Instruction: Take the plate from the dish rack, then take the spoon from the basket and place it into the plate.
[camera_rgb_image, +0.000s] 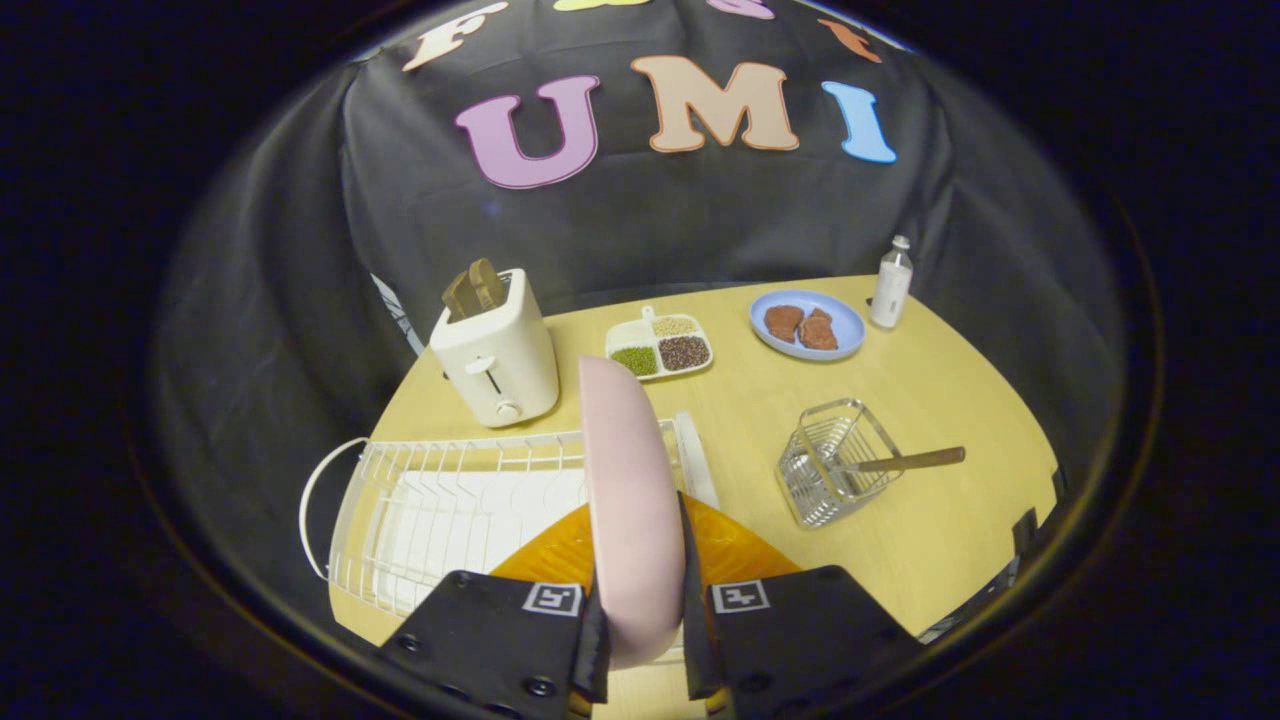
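Observation:
A pale pink plate (628, 500) stands on edge between my two fingers, and my gripper (640, 600) is shut on its lower rim. The plate is held above the right end of the white wire dish rack (440, 500), which sits on a white drip tray. To the right of the fingers stands a small wire basket (835, 462) on the wooden table (960, 400). A wooden-handled spoon (905, 461) lies in the basket with its handle sticking out to the right.
A cream toaster (497, 350) with toast stands beyond the rack. A divided white tray of beans (660, 347), a blue plate with brown pieces (806, 323) and a small white bottle (890, 283) sit at the table's far side.

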